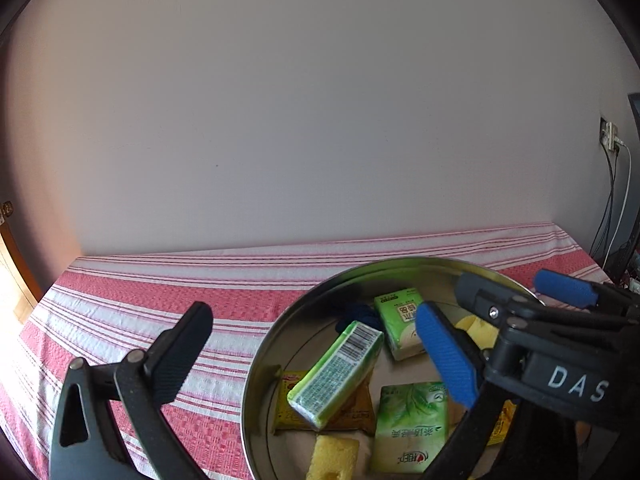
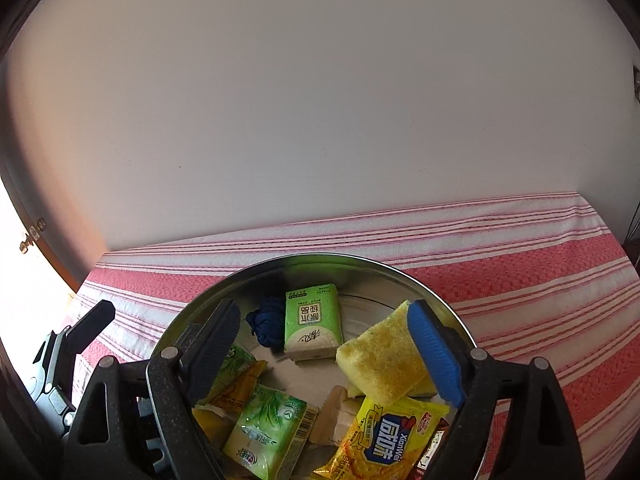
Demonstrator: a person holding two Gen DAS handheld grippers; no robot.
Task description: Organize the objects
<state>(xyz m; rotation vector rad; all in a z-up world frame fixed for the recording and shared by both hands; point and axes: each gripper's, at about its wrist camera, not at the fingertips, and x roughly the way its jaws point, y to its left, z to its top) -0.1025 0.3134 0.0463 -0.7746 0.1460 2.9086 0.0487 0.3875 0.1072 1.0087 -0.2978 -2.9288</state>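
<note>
- While both grippers hang over a round metal tin (image 2: 372, 266) on a red and white striped cloth (image 2: 540, 264), neither one grips anything.
- From the left wrist view, the left gripper (image 1: 316, 344) stands spread wide; its black left finger (image 1: 180, 356) is over the cloth outside the tin, and the other finger is hidden behind the right gripper's frame.
- Seen by the right wrist camera, the right gripper (image 2: 328, 354) is released, with its dark finger (image 2: 212, 352) at the tin's left side and its blue-padded finger (image 2: 434, 354) at the right.
- A yellow sponge (image 2: 384, 362) lies tilted inside the tin, its right end up against the blue pad; the other pad is well apart from it, so it is not clamped.
- At the far side of the tin stands a green tissue pack (image 2: 311, 322), with a dark blue bundle of cord (image 2: 267, 322) just to its left.
- Nearer the camera lie another green tissue pack (image 2: 266, 428), a yellow snack packet (image 2: 380, 444) and smaller yellow packets, crowded together and overlapping.
- In the left wrist view a third green pack (image 1: 336, 374) with a barcode rests tilted across an orange-yellow packet (image 1: 360, 412), and a second yellow sponge (image 1: 334, 458) shows at the near edge.
- Behind the cloth rises a plain pale wall (image 2: 320, 120).
</note>
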